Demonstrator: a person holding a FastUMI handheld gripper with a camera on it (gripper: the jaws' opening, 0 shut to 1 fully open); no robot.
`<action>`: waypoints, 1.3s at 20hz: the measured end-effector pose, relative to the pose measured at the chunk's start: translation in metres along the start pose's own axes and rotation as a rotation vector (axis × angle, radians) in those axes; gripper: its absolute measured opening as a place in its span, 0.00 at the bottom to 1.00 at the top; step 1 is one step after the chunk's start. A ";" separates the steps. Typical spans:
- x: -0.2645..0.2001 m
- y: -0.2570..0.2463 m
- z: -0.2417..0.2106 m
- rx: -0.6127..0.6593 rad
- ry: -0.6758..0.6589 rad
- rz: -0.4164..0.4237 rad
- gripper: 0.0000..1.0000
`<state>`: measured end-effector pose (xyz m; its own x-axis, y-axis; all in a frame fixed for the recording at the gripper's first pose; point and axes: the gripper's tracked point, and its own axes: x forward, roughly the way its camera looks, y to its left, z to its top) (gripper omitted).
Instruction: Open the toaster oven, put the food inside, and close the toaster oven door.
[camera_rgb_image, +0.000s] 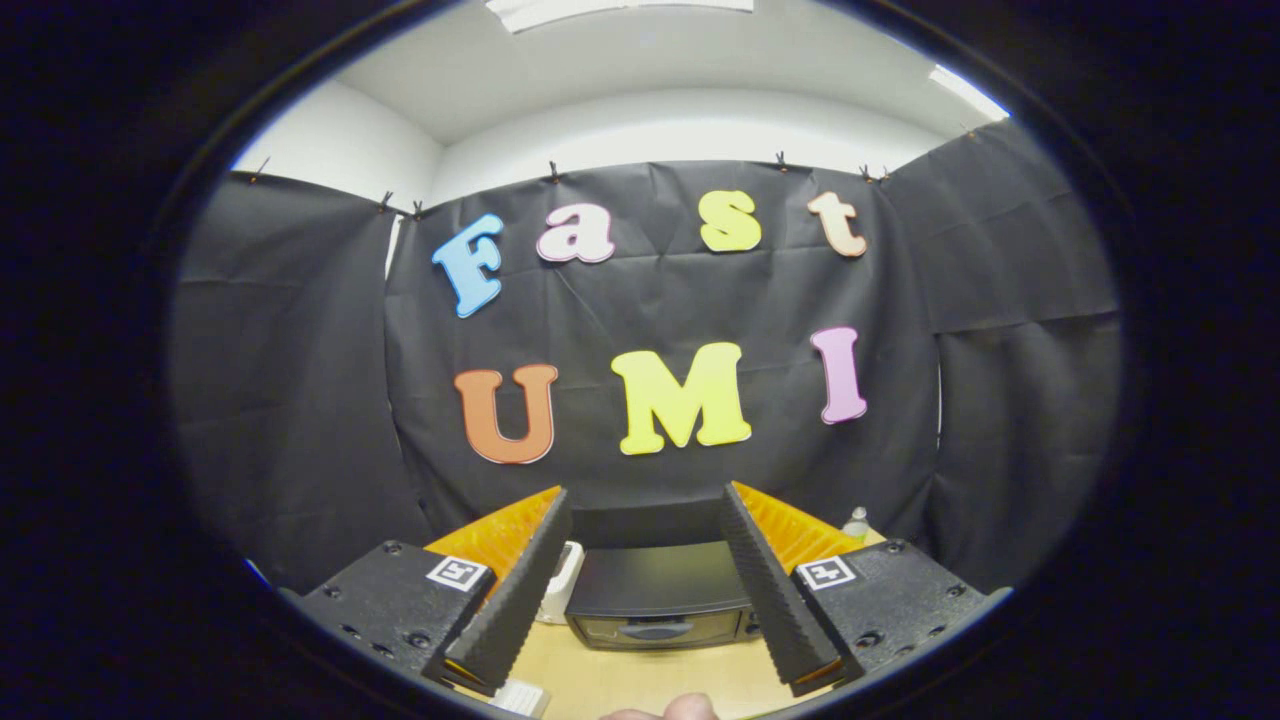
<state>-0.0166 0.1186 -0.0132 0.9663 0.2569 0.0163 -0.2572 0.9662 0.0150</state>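
light wood tabletop (650, 680), white boxy thing (560, 580) on it near back left, small clear bottle (856, 522) far right by black cloth wall (290, 400)

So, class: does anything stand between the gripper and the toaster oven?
Nothing visible does. The open gripper faces the toaster oven, which sits beyond its fingers on the table with its door shut; bare tabletop lies between.
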 end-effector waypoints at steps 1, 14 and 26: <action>-0.003 0.001 -0.003 0.013 0.004 -0.002 0.97; -0.013 -0.002 -0.017 0.003 0.028 -0.012 1.00; -0.010 0.000 -0.024 0.011 0.058 0.005 1.00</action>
<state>-0.0258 0.1167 -0.0368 0.9640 0.2627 -0.0415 -0.2618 0.9648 0.0256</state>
